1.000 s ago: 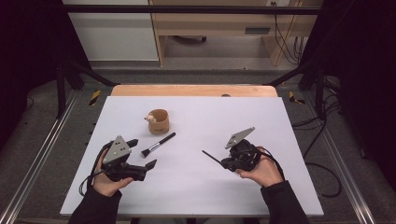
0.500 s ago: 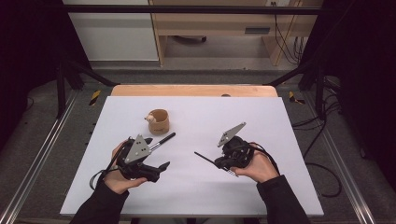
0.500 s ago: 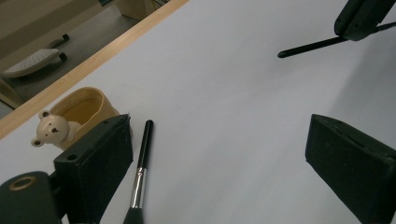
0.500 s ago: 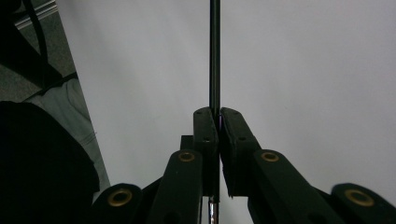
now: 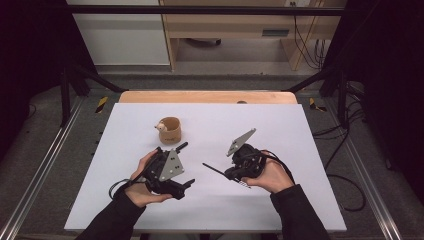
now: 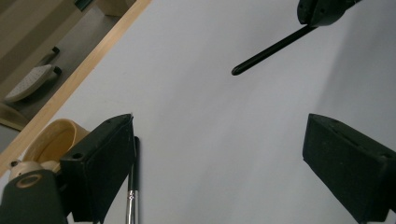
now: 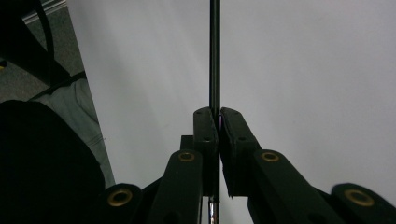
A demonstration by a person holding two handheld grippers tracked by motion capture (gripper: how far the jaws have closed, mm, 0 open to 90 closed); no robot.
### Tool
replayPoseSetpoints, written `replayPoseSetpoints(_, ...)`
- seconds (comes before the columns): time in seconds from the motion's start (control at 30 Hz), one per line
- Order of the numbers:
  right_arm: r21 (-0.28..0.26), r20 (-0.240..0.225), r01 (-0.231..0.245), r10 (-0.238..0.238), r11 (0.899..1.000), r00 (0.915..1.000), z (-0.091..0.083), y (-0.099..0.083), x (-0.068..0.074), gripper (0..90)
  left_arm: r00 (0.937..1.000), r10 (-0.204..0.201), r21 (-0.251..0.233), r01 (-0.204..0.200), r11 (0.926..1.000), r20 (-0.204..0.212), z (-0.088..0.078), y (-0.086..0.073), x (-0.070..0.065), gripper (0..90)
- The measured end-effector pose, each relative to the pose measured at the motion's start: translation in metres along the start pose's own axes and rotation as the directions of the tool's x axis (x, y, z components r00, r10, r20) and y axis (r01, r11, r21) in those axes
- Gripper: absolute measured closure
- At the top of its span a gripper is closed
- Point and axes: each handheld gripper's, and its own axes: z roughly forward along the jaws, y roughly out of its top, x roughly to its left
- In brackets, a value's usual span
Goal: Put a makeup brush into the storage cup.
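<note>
Claw, right [image 5: 231, 175]: clenched on a thin black brush [image 5: 216, 170]. Its handle juts from the jaws toward the middle of the desk [image 5: 280, 120], free end pointing at the left claw. In the right gripper view the two jaws [image 7: 217, 128] press together on the handle, which runs straight up and away from them; a silver ferrule shows just below the grip.

Claw, left [image 5: 186, 184]: released, jaws standing wide with nothing between them. Held low over the desk at the near left, grey plate uppermost.

Second brush [image 5: 181, 146]: black handle, lying flat on the white desk. Its far end shows just beyond the left claw in the high view, toward the cup. In the left gripper view its handle and silver ferrule [image 6: 132, 186] lie right beside the left-hand jaw, outside the gap, long axis running roughly along the jaws. The left claw is much the nearer to it; by my judgement a small sideways shift is needed to bring the handle between the jaws.

Cup [image 5: 169, 129]: small, tan, round, open-topped, a pale figure at its rim. Upright on the desk past the lying brush, apart from both claws.

Desk: white top, bare wooden strip along the far edge.
</note>
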Motion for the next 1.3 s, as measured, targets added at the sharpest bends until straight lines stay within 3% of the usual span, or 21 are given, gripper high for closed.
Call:
replayPoseSetpoints(0.07,0.014,-0.002,-0.003,0.003,1.000,1.0000,0.001,0.001,0.000,85.5,0.9993,0.038,0.009,-0.038,0.9992,0.002,0.003,0.003,-0.004,9.0)
replayPoseSetpoints(0.37,0.036,-0.013,-0.004,0.004,0.999,0.9999,0.006,0.005,0.001,85.5,0.9948,0.101,0.020,-0.101,0.9946,-0.005,0.008,0.009,-0.010,10.5)
replayPoseSetpoints(0.67,0.053,-0.027,0.013,-0.012,0.999,0.9996,0.009,0.015,0.004,85.5,0.9817,0.191,0.022,-0.191,0.9814,0.000,0.010,0.016,-0.017,12.5)
replayPoseSetpoints(0.73,0.059,-0.034,0.018,-0.016,0.998,0.9993,0.008,0.016,0.005,85.5,0.9727,0.232,0.024,-0.232,0.9725,-0.008,0.012,0.018,-0.022,13.4)
replayPoseSetpoints(0.77,0.059,-0.034,0.018,-0.016,0.998,0.9993,0.008,0.016,0.005,85.5,0.9727,0.232,0.024,-0.232,0.9725,-0.008,0.012,0.018,-0.022,13.9)
replayPoseSetpoints(0.87,0.070,-0.049,0.019,-0.016,0.997,0.9987,0.008,0.016,0.005,85.6,0.9626,0.270,0.031,-0.270,0.9625,-0.017,0.014,0.019,-0.027,15.7)
replayPoseSetpoints(0.9,0.073,-0.049,0.020,-0.017,0.997,0.9987,0.008,0.016,0.006,85.6,0.9570,0.287,0.039,-0.286,0.9575,-0.040,0.014,0.020,-0.028,16.2)
replayPoseSetpoints(0.93,0.079,-0.051,0.022,-0.018,0.997,0.9985,0.009,0.016,0.006,85.6,0.9498,0.312,0.045,-0.310,0.9496,-0.026,0.016,0.021,-0.031,16.9)
replayPoseSetpoints(0.97,0.077,-0.050,0.021,-0.017,0.997,0.9986,0.009,0.016,0.006,85.6,0.9498,0.312,0.045,-0.310,0.9496,-0.026,0.016,0.021,-0.031,17.5)
replayPoseSetpoints(1.03,0.078,-0.052,0.022,-0.018,0.997,0.9985,0.010,0.016,0.007,85.6,0.9411,0.337,0.056,-0.335,0.9405,-0.028,0.019,0.021,-0.034,18.6)
replayPoseSetpoints(1.07,0.078,-0.053,0.029,-0.025,0.997,0.9983,0.010,0.017,0.007,85.6,0.9301,0.365,0.068,-0.362,0.9296,-0.039,0.022,0.021,-0.037,19.1)
replayPoseSetpoints(1.1,0.078,-0.053,0.029,-0.025,0.997,0.9983,0.010,0.017,0.007,85.6,0.9301,0.365,0.068,-0.362,0.9296,-0.039,0.022,0.021,-0.037,19.6)
replayPoseSetpoints(1.17,0.080,-0.048,0.013,-0.009,0.997,0.9988,0.012,0.017,0.009,85.6,0.9204,0.389,0.074,-0.385,0.9198,-0.040,0.025,0.020,-0.040,20.3)
replayPoseSetpoints(1.2,0.087,-0.058,0.032,-0.027,0.996,0.9979,0.012,0.017,0.008,85.6,0.9111,0.410,0.078,-0.406,0.9106,-0.043,0.026,0.020,-0.043,22.1)
replayPoseSetpoints(1.23,0.088,-0.059,0.035,-0.030,0.996,0.9978,0.012,0.017,0.008,85.6,0.9111,0.410,0.078,-0.406,0.9106,-0.043,0.026,0.020,-0.043,23.1)
replayPoseSetpoints(1.3,0.091,-0.061,0.035,-0.030,0.995,0.9977,0.012,0.017,0.009,85.6,0.9014,0.430,0.081,-0.426,0.9010,-0.046,0.027,0.020,-0.045,25.1)
